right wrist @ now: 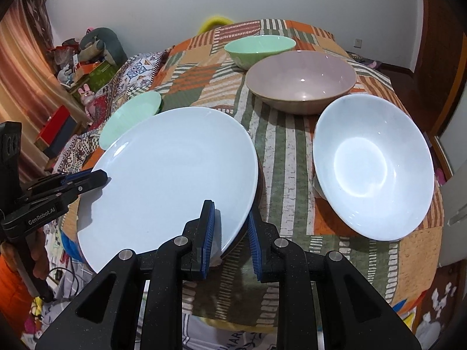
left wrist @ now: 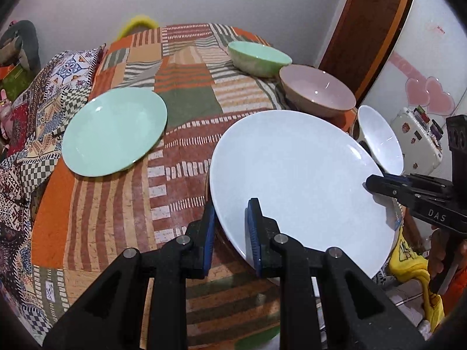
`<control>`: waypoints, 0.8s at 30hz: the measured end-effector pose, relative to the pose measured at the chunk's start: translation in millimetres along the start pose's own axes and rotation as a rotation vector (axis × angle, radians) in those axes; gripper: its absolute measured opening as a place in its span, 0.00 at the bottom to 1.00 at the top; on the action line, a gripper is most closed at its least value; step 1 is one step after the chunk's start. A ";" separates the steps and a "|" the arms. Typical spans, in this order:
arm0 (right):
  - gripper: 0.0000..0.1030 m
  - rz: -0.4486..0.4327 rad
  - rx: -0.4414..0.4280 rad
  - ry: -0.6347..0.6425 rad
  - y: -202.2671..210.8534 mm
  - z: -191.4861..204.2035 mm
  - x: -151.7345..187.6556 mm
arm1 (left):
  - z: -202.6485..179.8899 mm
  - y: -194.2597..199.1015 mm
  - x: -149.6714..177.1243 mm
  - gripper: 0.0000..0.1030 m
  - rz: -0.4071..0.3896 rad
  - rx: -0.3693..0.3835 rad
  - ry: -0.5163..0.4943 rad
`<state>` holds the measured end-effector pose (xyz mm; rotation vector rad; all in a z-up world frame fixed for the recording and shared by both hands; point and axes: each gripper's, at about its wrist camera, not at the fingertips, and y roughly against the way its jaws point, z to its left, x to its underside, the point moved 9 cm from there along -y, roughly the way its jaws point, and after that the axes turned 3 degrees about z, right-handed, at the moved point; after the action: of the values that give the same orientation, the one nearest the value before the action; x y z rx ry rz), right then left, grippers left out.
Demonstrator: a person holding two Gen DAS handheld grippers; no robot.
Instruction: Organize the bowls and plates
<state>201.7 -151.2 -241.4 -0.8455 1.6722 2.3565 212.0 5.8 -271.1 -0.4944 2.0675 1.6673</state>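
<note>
A large white plate (left wrist: 297, 180) (right wrist: 172, 180) is tilted above the patchwork cloth. My left gripper (left wrist: 232, 233) straddles its near left rim, jaws partly closed around the edge. My right gripper (right wrist: 230, 233) straddles its right rim the same way and shows in the left wrist view (left wrist: 379, 185). The left gripper shows at the plate's left edge in the right wrist view (right wrist: 96, 179). A green plate (left wrist: 113, 131) (right wrist: 131, 116) lies to the left. A green bowl (left wrist: 258, 57) (right wrist: 258, 48), a pink bowl (left wrist: 316, 92) (right wrist: 300, 81) and a white bowl (left wrist: 379, 143) (right wrist: 372, 166) stand at the right.
The table (left wrist: 186, 108) is covered by a patterned cloth. A bed with a patterned quilt (left wrist: 35, 110) is at the left. A wooden door (left wrist: 364, 29) and a white appliance (left wrist: 423, 140) are at the right. Clutter lies on the floor below the table edge.
</note>
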 end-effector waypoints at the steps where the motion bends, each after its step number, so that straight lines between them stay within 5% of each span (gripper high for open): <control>1: 0.19 0.003 0.004 0.002 -1.0 -0.6 0.8 | 0.3 -3.1 0.5 0.21 0.007 -0.001 0.000; 16: 0.20 0.027 0.029 0.010 -11.8 -6.7 9.0 | 2.5 -22.5 0.1 0.22 0.029 -0.027 -0.022; 24: 0.28 0.036 0.098 0.090 -16.3 1.1 9.5 | -2.1 -28.0 4.8 0.30 0.035 -0.130 -0.089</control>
<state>200.1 -146.0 -259.5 -0.9235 1.8363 2.2689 222.5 -2.2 -296.3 -0.4186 1.9238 1.8187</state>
